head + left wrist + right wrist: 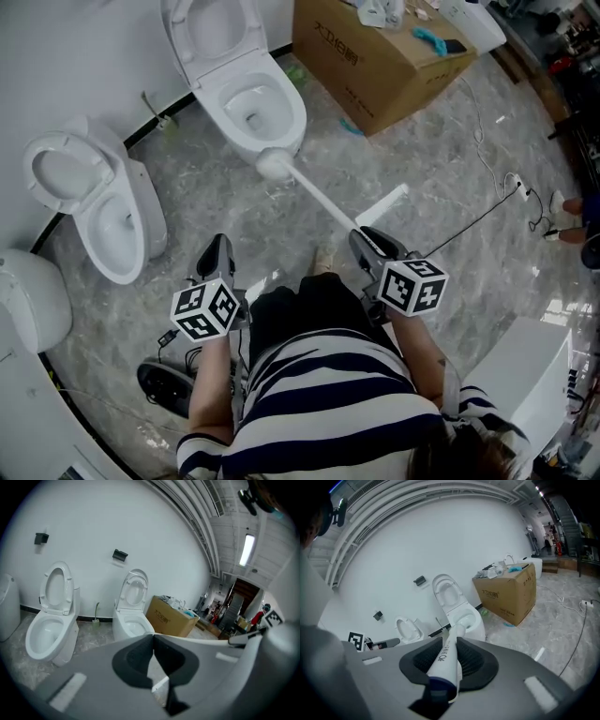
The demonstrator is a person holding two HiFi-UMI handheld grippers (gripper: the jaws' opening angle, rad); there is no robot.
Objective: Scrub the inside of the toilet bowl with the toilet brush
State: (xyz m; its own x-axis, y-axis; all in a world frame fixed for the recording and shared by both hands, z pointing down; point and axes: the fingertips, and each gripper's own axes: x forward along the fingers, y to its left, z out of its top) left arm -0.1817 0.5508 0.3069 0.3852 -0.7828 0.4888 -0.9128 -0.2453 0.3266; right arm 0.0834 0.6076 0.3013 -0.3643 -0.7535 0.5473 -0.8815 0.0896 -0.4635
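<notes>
A white toilet (246,94) stands by the wall with its lid up and its bowl bare. The toilet brush (275,165) has a round white head that hangs just in front of the bowl's front rim. Its long white handle (323,203) slants back to my right gripper (367,240), which is shut on it. In the right gripper view the handle (445,660) lies clamped between the dark pads and points at the toilet (464,617). My left gripper (219,247) hovers above the floor to the left, shut with nothing in it (153,636).
A second toilet (98,202) stands at the left, lid up. A cardboard box (375,56) with odds and ends on top stands right of the task toilet. A cable (487,150) trails over the marble floor. A white fixture (525,375) stands at lower right.
</notes>
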